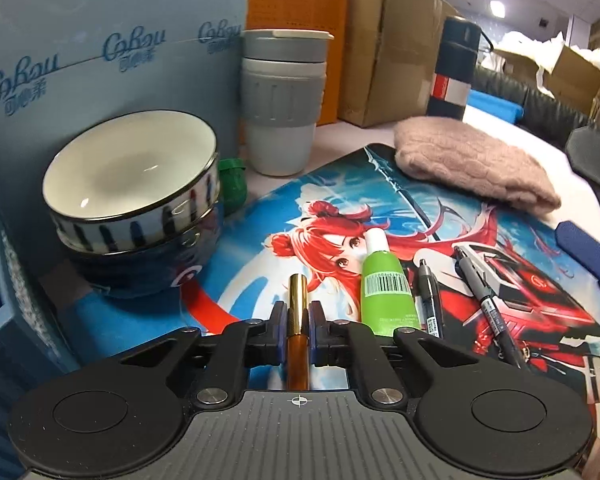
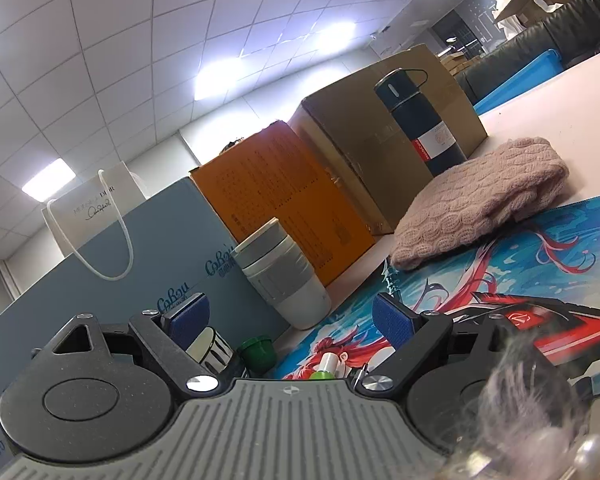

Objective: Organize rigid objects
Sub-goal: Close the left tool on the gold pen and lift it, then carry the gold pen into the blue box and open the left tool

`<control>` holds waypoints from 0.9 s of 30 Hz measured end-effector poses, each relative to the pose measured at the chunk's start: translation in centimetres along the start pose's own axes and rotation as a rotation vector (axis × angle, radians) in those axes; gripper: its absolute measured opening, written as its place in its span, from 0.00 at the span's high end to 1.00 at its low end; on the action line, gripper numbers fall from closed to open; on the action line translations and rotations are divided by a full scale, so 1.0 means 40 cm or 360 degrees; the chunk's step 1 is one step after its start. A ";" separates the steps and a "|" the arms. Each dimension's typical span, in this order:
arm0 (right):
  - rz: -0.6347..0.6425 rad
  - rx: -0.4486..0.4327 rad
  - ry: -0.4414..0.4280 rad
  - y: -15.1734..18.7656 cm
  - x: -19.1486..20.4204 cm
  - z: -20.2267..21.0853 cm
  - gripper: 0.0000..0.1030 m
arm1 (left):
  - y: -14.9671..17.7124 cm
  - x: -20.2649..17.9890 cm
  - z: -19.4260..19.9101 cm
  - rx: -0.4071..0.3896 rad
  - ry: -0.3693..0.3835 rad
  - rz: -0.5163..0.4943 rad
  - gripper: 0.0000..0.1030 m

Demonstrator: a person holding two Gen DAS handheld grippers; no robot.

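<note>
Gripping a slim gold-capped amber tube (image 1: 298,328), the left gripper (image 1: 298,320) pinches.

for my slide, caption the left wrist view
Left gripper shut on gold tube, beside green bottle.

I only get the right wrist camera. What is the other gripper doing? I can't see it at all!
Observer: The left gripper is shut on a slim amber tube with a shiny gold cap.
Operator: I see a white cap with a bit of green under it. What is that?
Observer: That is a green plastic bottle with a barcode label. It lies flat on the picture-printed mat, just right of the tube.
Operator: Is anything next to it?
Observer: Two black pens lie on the mat at the bottle's right.
</note>
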State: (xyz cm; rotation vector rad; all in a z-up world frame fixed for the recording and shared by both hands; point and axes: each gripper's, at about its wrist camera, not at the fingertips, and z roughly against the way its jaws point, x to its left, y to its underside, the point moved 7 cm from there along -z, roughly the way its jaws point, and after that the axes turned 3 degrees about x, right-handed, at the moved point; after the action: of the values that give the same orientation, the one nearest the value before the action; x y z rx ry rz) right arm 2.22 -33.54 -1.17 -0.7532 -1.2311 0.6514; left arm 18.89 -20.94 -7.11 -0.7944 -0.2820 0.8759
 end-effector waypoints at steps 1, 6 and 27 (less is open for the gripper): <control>0.0000 0.0005 0.0000 0.001 0.000 -0.001 0.14 | 0.001 -0.002 0.009 -0.0021 0.0023 0.0002 0.91; -0.0002 0.0007 0.0001 0.002 -0.003 -0.006 0.14 | -0.002 -0.021 0.113 -0.0187 0.0110 -0.0026 0.91; 0.0034 0.0033 -0.0012 0.014 0.002 -0.015 0.14 | -0.060 0.302 0.490 -0.0653 -0.0322 -0.0109 0.91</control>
State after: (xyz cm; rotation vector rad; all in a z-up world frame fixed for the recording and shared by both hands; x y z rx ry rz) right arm 2.80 -33.25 -1.69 -0.7478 -1.2229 0.6842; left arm 17.56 -2.64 6.98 -1.0694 -0.6790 0.8459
